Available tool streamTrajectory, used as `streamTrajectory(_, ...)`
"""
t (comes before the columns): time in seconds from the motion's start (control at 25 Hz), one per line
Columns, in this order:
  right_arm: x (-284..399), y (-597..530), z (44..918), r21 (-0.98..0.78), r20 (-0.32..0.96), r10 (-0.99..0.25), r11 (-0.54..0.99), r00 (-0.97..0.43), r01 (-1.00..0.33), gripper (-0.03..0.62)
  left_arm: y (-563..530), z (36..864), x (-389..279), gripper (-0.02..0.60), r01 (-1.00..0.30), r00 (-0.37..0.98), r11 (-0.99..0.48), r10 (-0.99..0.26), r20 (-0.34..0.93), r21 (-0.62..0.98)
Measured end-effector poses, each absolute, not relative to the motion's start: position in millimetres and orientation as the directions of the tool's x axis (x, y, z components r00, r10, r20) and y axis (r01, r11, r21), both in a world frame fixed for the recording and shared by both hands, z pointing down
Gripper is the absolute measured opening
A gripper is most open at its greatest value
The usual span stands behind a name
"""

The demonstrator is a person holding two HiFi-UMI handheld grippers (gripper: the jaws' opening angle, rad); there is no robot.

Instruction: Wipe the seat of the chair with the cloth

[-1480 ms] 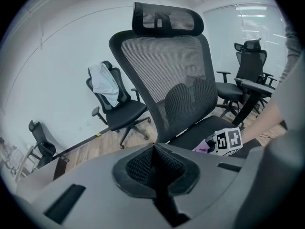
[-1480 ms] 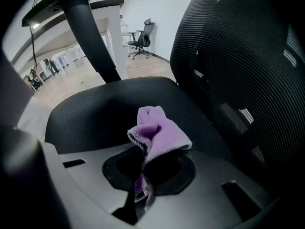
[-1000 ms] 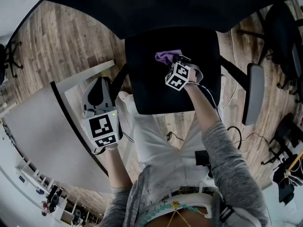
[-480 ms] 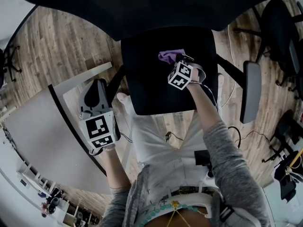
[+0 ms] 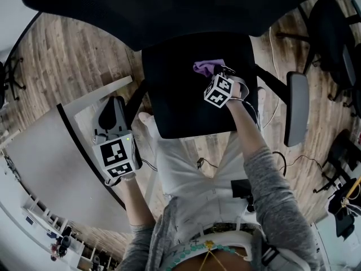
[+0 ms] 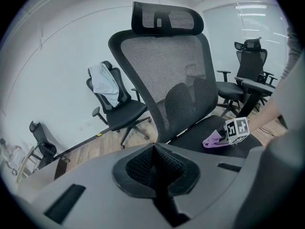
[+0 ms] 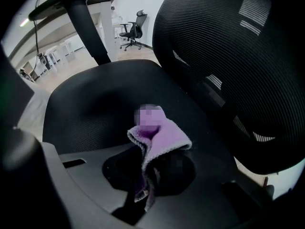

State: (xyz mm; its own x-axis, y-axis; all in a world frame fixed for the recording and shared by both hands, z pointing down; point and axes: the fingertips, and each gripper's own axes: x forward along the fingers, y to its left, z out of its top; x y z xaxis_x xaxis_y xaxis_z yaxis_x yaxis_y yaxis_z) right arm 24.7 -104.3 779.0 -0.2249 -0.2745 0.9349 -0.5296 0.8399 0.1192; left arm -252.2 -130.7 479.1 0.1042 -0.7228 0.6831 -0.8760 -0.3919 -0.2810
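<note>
- The right hand-held gripper (image 7: 148, 178) is clamped on the purple cloth (image 7: 164, 135). The cloth's lower end is pinched out of sight between the jaws, and only its bunched upper fold sticks out.
- In the head view that hand-held gripper's jaws are covered by its marker cube and the hand. Only a purple corner of the cloth shows past them.
- The cloth is at the back right part of the black seat (image 5: 180, 95) of the chair (image 6: 167, 80), close to the backrest (image 7: 228, 56). The fold appears to touch the seat, though the contact itself is hard to make out.
- The left hand-held gripper (image 6: 155, 150) is closed with nothing between its jaws. It is held well apart from the cloth, over the corner of a white surface (image 5: 45, 162). Whether it touches that surface cannot be told.
- In the head view the backrest is a dark mass cut off by the top edge. The headrest (image 6: 167, 19) shows whole only in the left gripper view.
- One armrest (image 5: 296, 109) shows plainly on the right of the seat. On the other side only a dark bar shows.
- There is one cloth, two hand-held grippers and one chair under the cloth.
- The left gripper view shows three other chairs (image 6: 119, 113) on the wooden floor (image 5: 73, 55). One has a white garment (image 6: 106, 82) over its back, a small one is at the left edge, and one at the right is partly cut off.
</note>
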Motion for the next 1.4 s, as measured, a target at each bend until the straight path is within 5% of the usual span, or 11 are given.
streamTrajectory(1.4, 129, -81, 765, 0.190, 0.948, -0.307, 0.758, -0.084, -0.624, 0.048, -132, 481, -252, 0.010, -0.882, 0.107, -0.388, -0.717, 0.689, -0.268)
